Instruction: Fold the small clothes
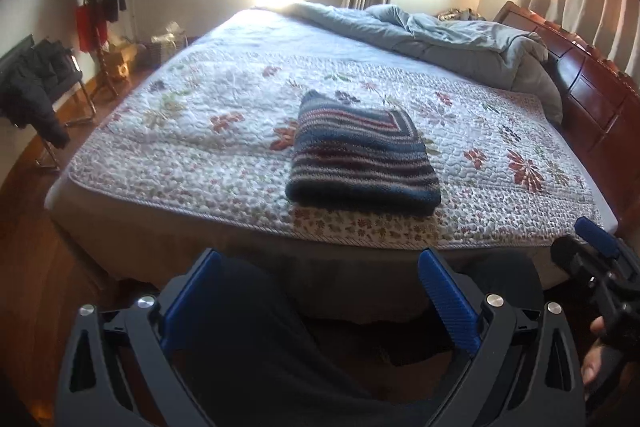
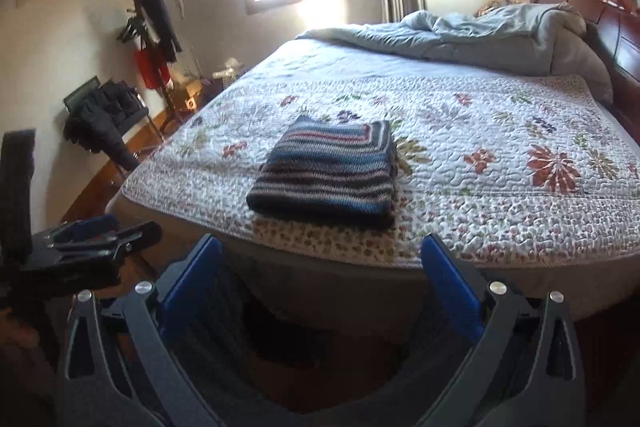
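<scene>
Both tongs apart and empty, striped garment folded on the bed.

Left wrist view: left tongs (image 1: 320, 271) gape over the bed's edge; the striped garment (image 1: 362, 157) lies folded on the quilt (image 1: 200, 131), near the front edge. Right wrist view: right tongs (image 2: 320, 259) gape too, holding nothing. A careless brush could nudge the bundle off or unfold it.

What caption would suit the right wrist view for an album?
Striped knit garment lying folded on the floral quilt, the right gripper open and empty, back from the bed's edge.
</scene>
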